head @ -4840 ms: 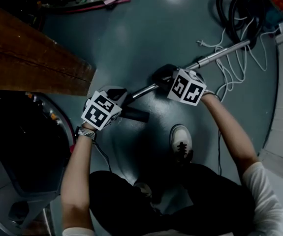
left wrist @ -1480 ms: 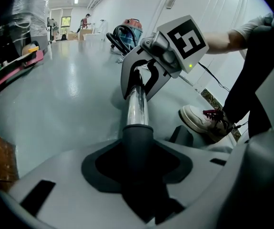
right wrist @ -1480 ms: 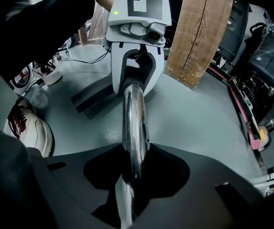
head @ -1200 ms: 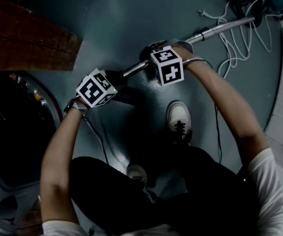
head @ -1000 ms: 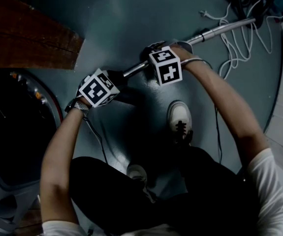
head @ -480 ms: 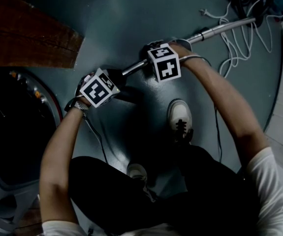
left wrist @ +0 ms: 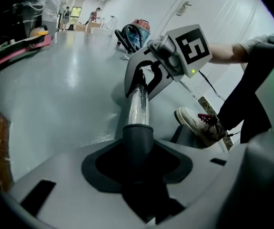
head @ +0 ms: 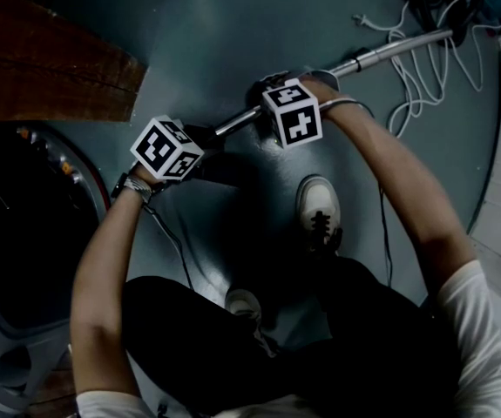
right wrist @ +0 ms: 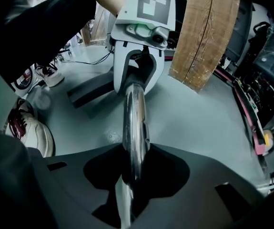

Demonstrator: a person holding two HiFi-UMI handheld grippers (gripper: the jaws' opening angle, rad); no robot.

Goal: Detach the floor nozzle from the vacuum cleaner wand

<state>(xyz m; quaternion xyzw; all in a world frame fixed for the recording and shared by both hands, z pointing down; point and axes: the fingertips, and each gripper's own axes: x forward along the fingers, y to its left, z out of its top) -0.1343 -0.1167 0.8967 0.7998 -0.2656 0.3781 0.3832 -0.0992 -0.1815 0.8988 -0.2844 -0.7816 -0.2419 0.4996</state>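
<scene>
Floor nozzle flat on the floor near my shoe, its neck clamped in my left tool, right tool gripping the wand, wooden plank left, open floor ahead, nozzle base plain only in right tool's view

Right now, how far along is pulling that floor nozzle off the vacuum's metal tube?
Done: both grips are set. The left gripper clamps its fingers on the nozzle's dark neck, the right gripper on the chrome wand. In hand: bracing both sides of the joint. Left: the separation itself; the wand sits inside the neck.
</scene>
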